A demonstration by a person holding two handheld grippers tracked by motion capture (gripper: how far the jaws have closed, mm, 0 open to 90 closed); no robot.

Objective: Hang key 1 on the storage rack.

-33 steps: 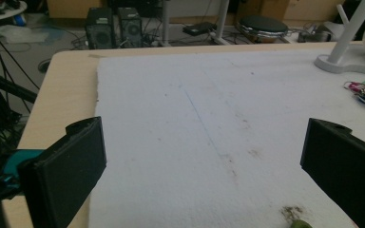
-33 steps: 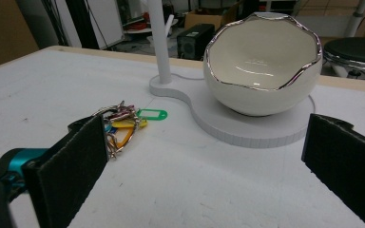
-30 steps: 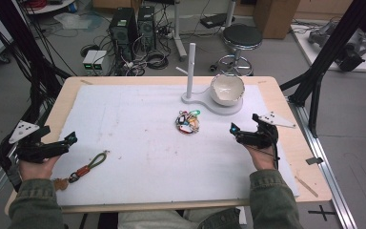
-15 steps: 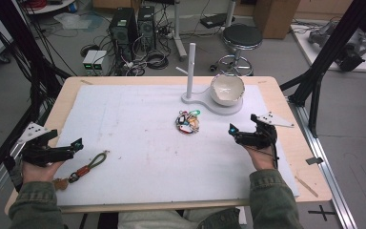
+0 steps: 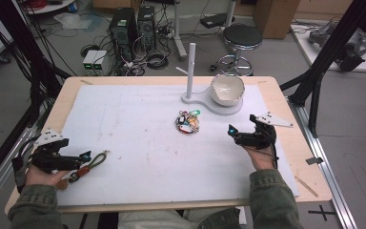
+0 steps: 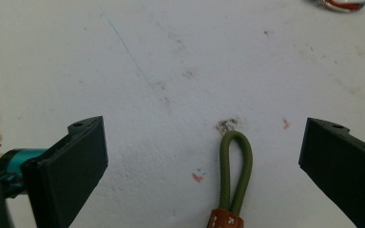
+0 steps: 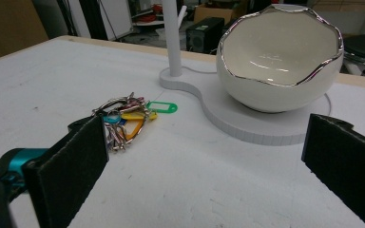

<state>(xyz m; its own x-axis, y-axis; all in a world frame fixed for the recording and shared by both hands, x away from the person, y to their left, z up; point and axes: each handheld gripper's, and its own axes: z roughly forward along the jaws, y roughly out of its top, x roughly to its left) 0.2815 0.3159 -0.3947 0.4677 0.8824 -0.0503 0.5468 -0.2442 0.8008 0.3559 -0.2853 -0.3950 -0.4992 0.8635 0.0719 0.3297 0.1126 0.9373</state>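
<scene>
White, stained sheeting [image 5: 138, 129] covered our wooden bench [image 5: 295, 138]; both grippers' jaws gaped empty, a cable-strewn floor [image 5: 124, 47] beyond.

We see an olive-green cord loop [image 6: 235, 171] with a brown stitched leather tab [image 6: 224, 221], lower centre. Black jaws with a teal fitting on both grippers. White stained mat [image 5: 138, 124]. Key bunch [image 7: 123, 116] with green, yellow, blue tags. White bowl [image 7: 278, 59], silver rim, upper right.
</scene>
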